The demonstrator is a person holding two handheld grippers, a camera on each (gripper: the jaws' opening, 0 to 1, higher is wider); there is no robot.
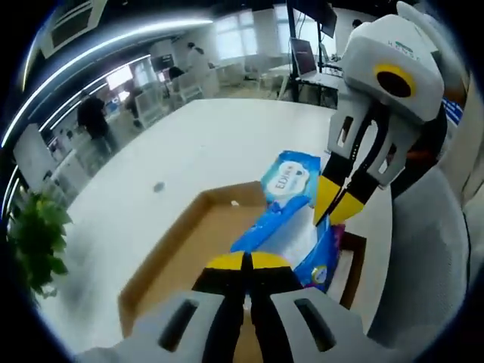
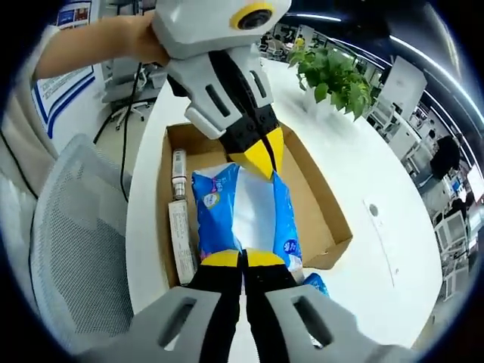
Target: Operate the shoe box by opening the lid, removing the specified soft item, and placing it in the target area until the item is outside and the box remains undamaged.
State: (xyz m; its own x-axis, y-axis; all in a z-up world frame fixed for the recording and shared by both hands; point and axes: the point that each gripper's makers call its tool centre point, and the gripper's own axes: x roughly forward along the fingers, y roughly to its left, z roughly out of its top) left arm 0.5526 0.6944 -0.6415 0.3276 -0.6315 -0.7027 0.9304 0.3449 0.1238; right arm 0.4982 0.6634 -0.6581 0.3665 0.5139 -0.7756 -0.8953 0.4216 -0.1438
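Partly hidden behind our own yellow-tipped jaws, the blue wet-wipes pack [image 2: 243, 213] lay inside the open cardboard shoe box [image 2: 321, 208] on the white table [image 2: 382, 181]. We held the pack from both ends: the left gripper [image 2: 261, 155] was clenched on its far edge and the right gripper [image 2: 242, 261] was clenched on its near edge. In the right gripper view, a slim tube [image 2: 178, 175] and a flat carton [image 2: 182, 243] lay beside the pack against the box wall, their print too small to read. A grey mesh chair [image 2: 79, 234] stood close by. In the left gripper view, the right gripper [image 1: 338, 200] crossed the pack [image 1: 287, 181]. A potted plant [image 2: 333, 76] stood beyond the box.
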